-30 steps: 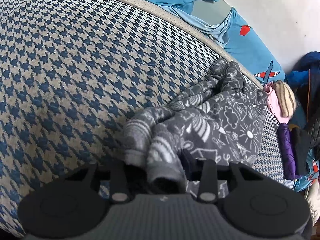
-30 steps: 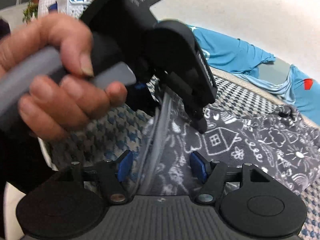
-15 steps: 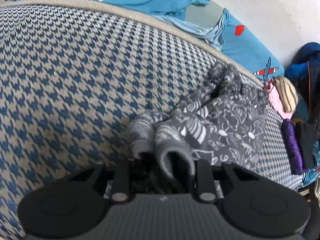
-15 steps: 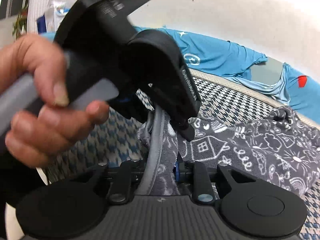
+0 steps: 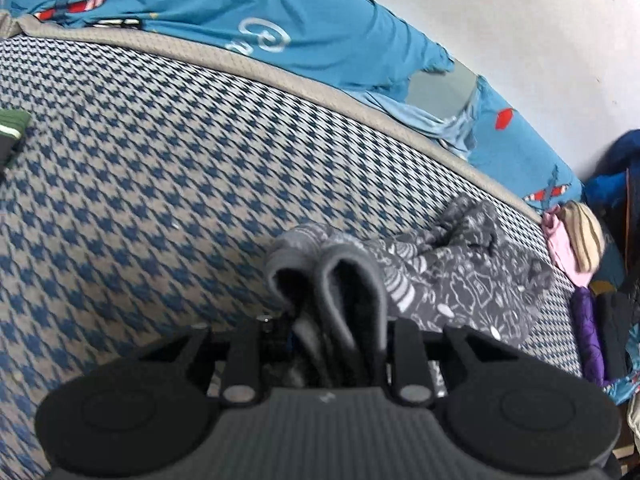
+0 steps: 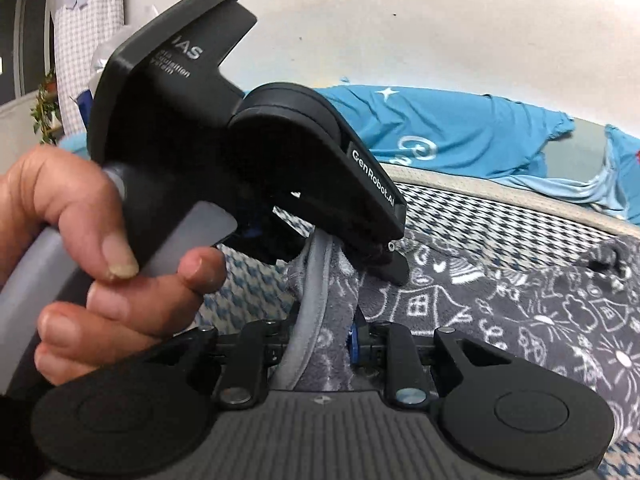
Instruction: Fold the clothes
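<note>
A dark grey fleece garment printed with white doodles lies bunched on the bed. Its thick grey hem is gathered in folds between the fingers of my left gripper, which is shut on it. In the right wrist view the same garment spreads to the right. My right gripper is shut on its pale grey edge band. Just above it, a hand holds the left gripper, whose tips pinch the same edge close by. The gripped edge is raised off the bed.
The bed has a blue and beige houndstooth cover with a grey border. A bright blue sheet with aeroplane prints lies against the white wall. Pink, striped and purple clothes are piled at the right edge. A green item sits far left.
The right gripper's jaws were apart around the edge band and have closed on it. The left jaws tightened on the hem. Both grippers rose, drawing the garment's edge up.
</note>
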Motion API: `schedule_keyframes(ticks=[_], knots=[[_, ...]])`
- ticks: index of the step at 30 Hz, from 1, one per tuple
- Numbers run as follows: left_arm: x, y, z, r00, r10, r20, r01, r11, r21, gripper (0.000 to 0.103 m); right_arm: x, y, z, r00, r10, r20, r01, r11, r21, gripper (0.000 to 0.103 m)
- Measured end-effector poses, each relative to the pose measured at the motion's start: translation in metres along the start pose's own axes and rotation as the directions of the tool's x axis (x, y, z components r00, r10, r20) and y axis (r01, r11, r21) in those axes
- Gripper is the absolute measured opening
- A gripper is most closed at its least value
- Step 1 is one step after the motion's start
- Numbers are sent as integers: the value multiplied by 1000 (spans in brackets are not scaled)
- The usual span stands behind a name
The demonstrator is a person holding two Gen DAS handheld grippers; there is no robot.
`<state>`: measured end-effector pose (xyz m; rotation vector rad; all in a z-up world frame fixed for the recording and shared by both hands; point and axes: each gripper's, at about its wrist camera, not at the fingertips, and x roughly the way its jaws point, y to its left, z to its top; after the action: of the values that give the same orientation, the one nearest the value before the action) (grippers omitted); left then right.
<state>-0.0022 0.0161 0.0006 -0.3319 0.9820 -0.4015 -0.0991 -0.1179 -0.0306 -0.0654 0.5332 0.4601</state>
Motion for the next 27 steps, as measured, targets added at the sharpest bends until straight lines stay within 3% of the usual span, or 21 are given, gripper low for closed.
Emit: schedule_keyframes(ticks=[5, 13, 15, 18, 21, 26, 27], knots=[[-6, 26, 11, 999, 48, 4, -47, 996, -69, 26, 28, 10, 13, 998, 59, -2, -59, 998, 6, 21], [10, 55, 10, 984, 165, -60, -173, 968, -181, 43, 67, 9, 13, 987, 110, -117, -110, 994, 13, 28], [9, 53, 8, 980, 193, -48, -198, 964, -177, 53, 66, 7, 10, 984, 119, -130, -119, 993, 9, 30], [0, 51, 9, 964, 267, 0, -263, 948, -179, 71, 53, 8, 11, 981, 151, -124, -151, 989, 7, 37], [-9, 51, 10, 943, 329, 51, -314, 930, -190, 72, 36, 0, 13, 981, 169, -91, -169, 986, 0, 49], [-25, 42, 12, 886, 437, 153, -411, 895, -173, 72, 10, -12, 22, 983, 176, -44, -177, 984, -12, 52], [-29, 40, 13, 883, 436, 175, -409, 896, -172, 73, 8, -18, 25, 985, 167, -38, -167, 986, -13, 52]])
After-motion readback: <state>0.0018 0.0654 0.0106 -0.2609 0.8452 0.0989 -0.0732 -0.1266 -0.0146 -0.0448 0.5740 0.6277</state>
